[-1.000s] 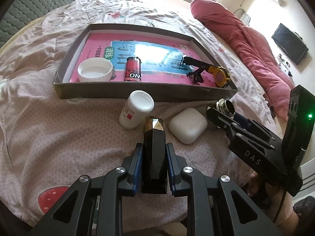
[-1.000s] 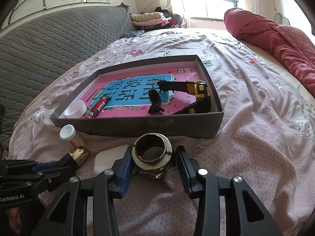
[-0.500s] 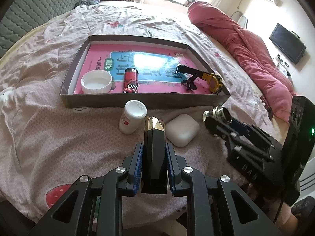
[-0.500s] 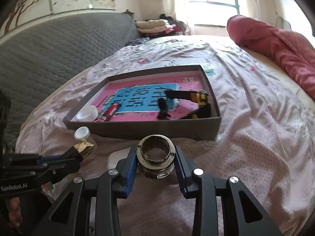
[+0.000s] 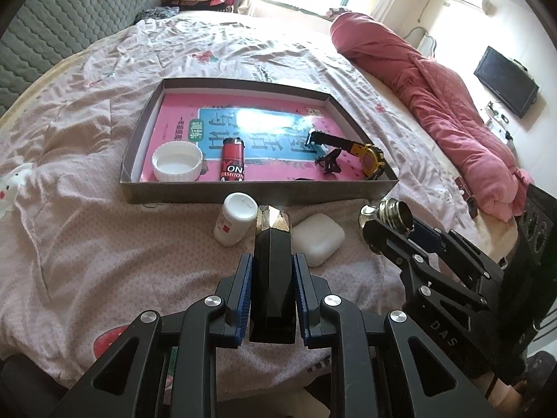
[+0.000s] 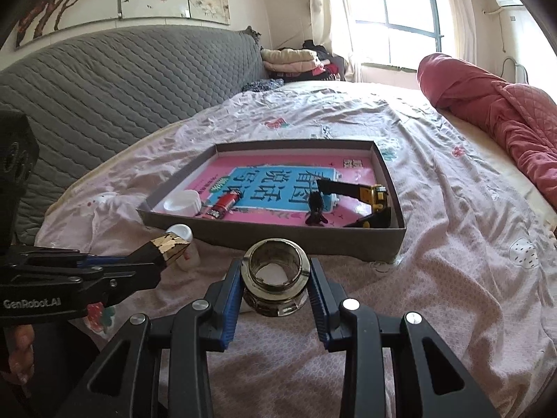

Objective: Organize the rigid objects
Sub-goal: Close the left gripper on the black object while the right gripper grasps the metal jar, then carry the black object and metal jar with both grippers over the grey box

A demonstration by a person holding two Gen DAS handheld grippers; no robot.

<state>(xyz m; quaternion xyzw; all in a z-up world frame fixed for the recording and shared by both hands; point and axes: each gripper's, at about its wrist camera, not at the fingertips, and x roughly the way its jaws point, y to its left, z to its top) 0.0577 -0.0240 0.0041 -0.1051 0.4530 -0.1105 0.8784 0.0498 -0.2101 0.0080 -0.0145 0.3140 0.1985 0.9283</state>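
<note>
Pink, wrinkled bedsheet (image 5: 87, 244) covers the bed, with a grey quilted headboard (image 6: 104, 83) behind, a window (image 6: 393, 17) at the far end and a rolled red quilt (image 5: 435, 97) along one side. Lying flat on the sheet is a shallow grey tray (image 5: 257, 188) holding a white cap (image 5: 177, 161), a red lighter (image 5: 232, 160), a black clip (image 5: 329, 160) and a yellow tape measure (image 5: 369, 155).

Left gripper (image 5: 271, 285) is clamped on a black, gold-tipped case (image 5: 272, 257), its long axis running along the fingers and its gold end pointing at the tray's near wall. Right gripper (image 6: 275, 289), whose jaws have just been closing, squeezes a metal fitting (image 6: 275, 278), open bore facing the camera.

Just before the tray's near wall stand a white bottle (image 5: 235, 219) and a white box (image 5: 317, 238); the tray's middle is bare.
</note>
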